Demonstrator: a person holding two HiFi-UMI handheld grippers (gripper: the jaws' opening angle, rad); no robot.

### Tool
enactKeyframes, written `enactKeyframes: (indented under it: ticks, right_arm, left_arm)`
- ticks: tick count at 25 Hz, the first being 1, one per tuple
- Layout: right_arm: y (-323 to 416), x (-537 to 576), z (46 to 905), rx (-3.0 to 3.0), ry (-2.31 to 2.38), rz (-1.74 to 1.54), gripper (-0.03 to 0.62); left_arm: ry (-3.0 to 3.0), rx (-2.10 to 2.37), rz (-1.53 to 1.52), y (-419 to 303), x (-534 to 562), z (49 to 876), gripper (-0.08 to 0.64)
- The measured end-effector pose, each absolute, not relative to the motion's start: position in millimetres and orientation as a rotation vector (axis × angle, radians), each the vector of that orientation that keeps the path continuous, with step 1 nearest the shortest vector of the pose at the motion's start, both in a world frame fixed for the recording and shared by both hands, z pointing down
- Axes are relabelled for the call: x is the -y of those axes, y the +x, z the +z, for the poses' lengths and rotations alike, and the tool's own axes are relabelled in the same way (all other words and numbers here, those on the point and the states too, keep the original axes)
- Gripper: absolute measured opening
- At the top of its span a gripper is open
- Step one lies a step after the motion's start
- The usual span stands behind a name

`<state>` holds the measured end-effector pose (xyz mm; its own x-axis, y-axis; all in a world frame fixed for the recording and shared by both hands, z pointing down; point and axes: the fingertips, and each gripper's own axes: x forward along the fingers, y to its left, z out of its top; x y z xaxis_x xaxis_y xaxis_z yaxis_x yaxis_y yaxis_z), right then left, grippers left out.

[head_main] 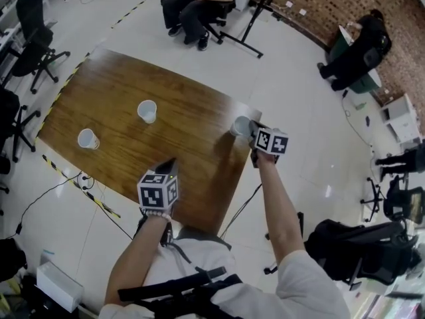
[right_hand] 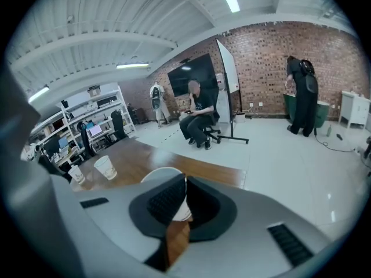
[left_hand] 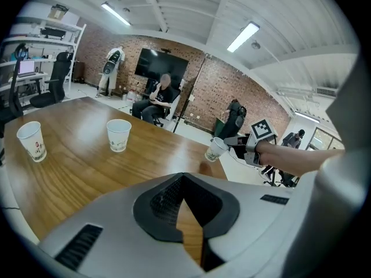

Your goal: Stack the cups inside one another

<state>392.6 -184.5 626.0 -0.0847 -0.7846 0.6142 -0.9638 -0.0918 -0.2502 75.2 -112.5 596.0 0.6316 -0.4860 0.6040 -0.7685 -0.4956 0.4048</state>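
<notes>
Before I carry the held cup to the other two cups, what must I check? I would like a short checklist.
1. Grip: right gripper fingers shut on the held cup wall: ok.
2. The held cup is upright: not ok, it tilts.
3. The middle cup is upright, mouth open: ok.
4. The far-left cup is upright: ok.
5. The left gripper is empty, apart from all cups: ok.
6. The table is bare between held cup and middle cup: ok.

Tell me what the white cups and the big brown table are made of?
The cups look like paper: thin white walls, dull finish, small print on the side. Thin plastic can't be ruled out. The table looks like wood, or a wood-pattern coating, with a glossy finish: brown grain lines run along it and ceiling light reflects off it.
</notes>
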Motion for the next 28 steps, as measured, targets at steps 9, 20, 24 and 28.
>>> enactKeyframes:
  ticks: [9,20,24,28]
  right_arm:
    - [381,152,564,2.027,1.861,0.929,0.011]
    - [309,156,479,2.241,1.801,0.838,0.011]
    - [288,174,463,2.267,1.783,0.81,0.011]
    - [266,194,463,2.276,1.761,0.84,0.011]
  left_arm:
    - [2.18,0.946,0.542,93,85,599,0.0]
    - [2.179,0.934,0.545,85,73,599,0.0]
    - [2.202,0.911,0.558,80,90,598,0.0]
    - [2.219,0.887,0.566,72,112,594,0.0]
